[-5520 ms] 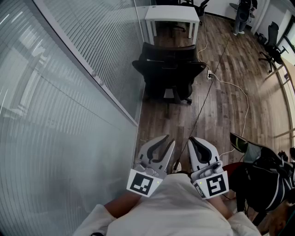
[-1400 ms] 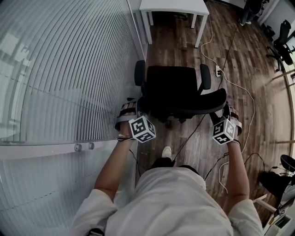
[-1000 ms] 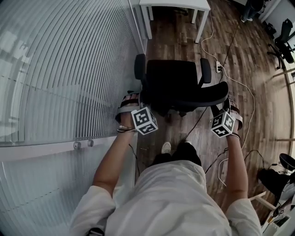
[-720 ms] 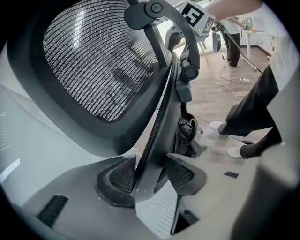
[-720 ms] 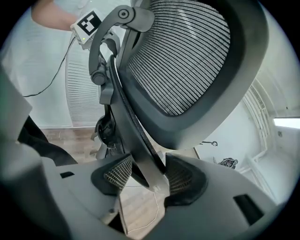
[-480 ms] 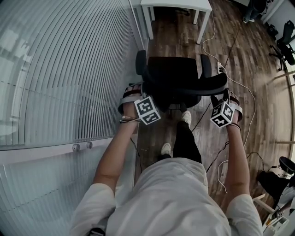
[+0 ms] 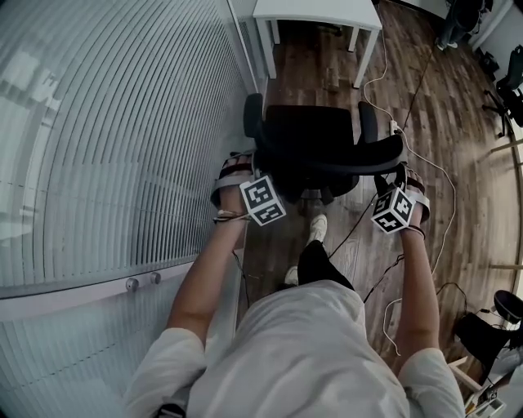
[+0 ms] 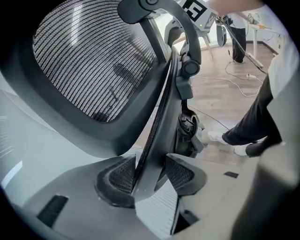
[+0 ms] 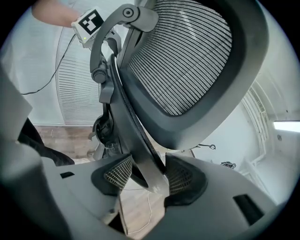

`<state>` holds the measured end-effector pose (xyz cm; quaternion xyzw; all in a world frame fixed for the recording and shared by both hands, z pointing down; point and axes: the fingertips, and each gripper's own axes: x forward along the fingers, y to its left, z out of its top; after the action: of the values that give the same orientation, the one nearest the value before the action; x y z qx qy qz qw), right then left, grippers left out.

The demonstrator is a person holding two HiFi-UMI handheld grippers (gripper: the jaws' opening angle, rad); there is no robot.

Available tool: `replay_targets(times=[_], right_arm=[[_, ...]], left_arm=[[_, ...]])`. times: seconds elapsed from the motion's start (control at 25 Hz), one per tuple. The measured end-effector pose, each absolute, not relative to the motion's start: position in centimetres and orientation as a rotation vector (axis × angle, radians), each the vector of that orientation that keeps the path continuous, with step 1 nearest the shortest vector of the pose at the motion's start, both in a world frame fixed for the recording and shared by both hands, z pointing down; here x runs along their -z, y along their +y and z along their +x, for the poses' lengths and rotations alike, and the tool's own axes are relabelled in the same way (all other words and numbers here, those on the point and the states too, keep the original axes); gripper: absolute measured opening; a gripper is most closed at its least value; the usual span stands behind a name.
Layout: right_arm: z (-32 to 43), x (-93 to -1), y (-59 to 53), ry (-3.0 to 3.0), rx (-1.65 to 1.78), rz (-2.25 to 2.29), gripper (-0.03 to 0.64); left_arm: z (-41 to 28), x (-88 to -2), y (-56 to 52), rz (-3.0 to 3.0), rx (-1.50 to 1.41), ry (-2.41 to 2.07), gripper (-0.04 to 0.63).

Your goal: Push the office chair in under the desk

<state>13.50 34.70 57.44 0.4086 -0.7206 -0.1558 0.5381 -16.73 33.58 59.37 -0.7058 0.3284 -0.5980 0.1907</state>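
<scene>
Jaws of the left gripper (image 8: 149, 172) are pinched on the left edge of the chair (image 7: 315, 139) back, and the right gripper (image 9: 144, 174) is clamped likewise on the right edge. From the head view the chair is seen at 12 o'clock from the person, its back stretched from 9 to 3 between the grippers, both equally near. The desk (image 7: 319, 15) is found further on at 12 o'clock, with floor showing between; a straight push that way is judged needed. No brand or writing can be read.
</scene>
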Motion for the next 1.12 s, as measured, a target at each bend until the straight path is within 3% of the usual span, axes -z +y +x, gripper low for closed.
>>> replay_targets(times=[1.12], right_arm=[[16.0,-57.7,21.3,-1.737,0.406,0.959,0.238]], left_arm=[[-14.5,-60.0,20.6,-1.965,1.765,0.964,0.216]])
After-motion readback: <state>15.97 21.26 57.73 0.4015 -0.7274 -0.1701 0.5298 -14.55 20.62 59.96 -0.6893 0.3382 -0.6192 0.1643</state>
